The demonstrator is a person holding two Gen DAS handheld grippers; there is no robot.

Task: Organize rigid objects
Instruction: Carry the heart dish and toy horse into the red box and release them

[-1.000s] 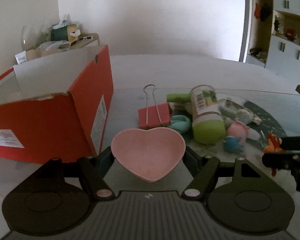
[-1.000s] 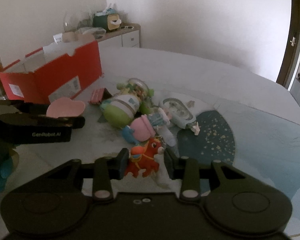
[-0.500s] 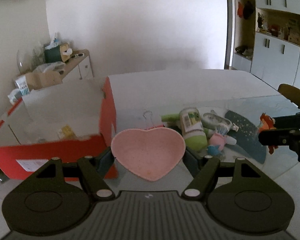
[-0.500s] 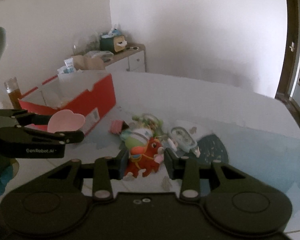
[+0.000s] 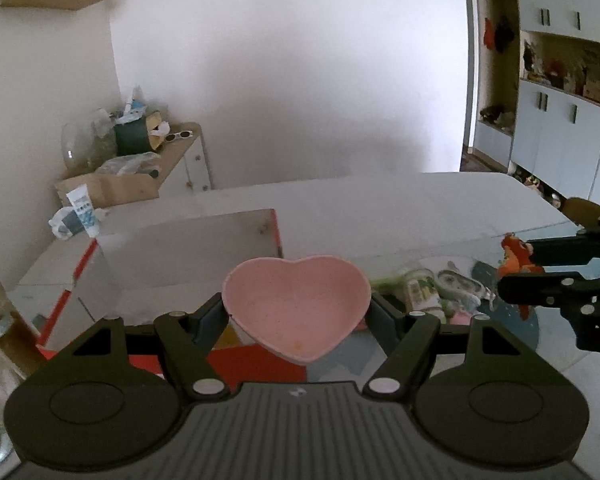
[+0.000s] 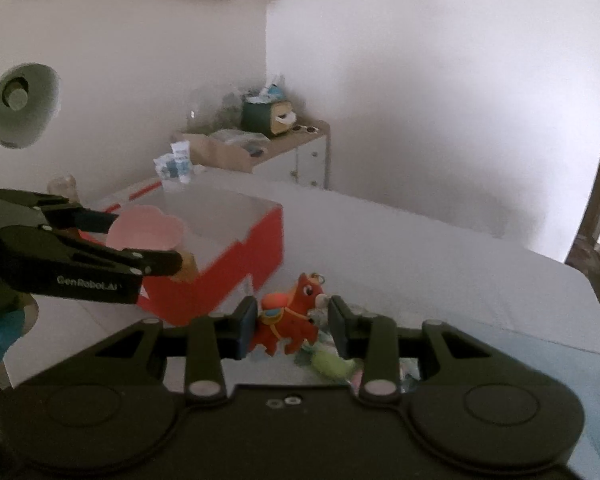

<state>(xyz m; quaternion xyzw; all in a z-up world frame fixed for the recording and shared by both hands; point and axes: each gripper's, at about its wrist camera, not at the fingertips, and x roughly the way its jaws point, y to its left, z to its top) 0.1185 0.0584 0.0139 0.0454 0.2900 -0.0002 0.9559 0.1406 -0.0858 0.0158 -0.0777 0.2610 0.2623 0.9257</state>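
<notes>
My left gripper (image 5: 296, 316) is shut on a pink heart-shaped dish (image 5: 296, 304) and holds it high over the near edge of the open red box (image 5: 172, 264). The dish also shows in the right wrist view (image 6: 144, 232), above the red box (image 6: 236, 256). My right gripper (image 6: 292, 326) is shut on a red toy horse (image 6: 288, 320), held in the air to the right of the box. The horse also shows in the left wrist view (image 5: 516, 256).
A pile of small things lies on the table right of the box: a green-capped bottle (image 5: 420, 292), a clear case (image 5: 458, 284), a green toy (image 6: 332, 362). A glass bottle (image 5: 0, 328) stands at the left. A grey lamp (image 6: 22, 104) stands behind the box.
Both grippers have risen with their loads. The left one has moved over the red box's edge; the right one has lifted the horse clear of the pile.
</notes>
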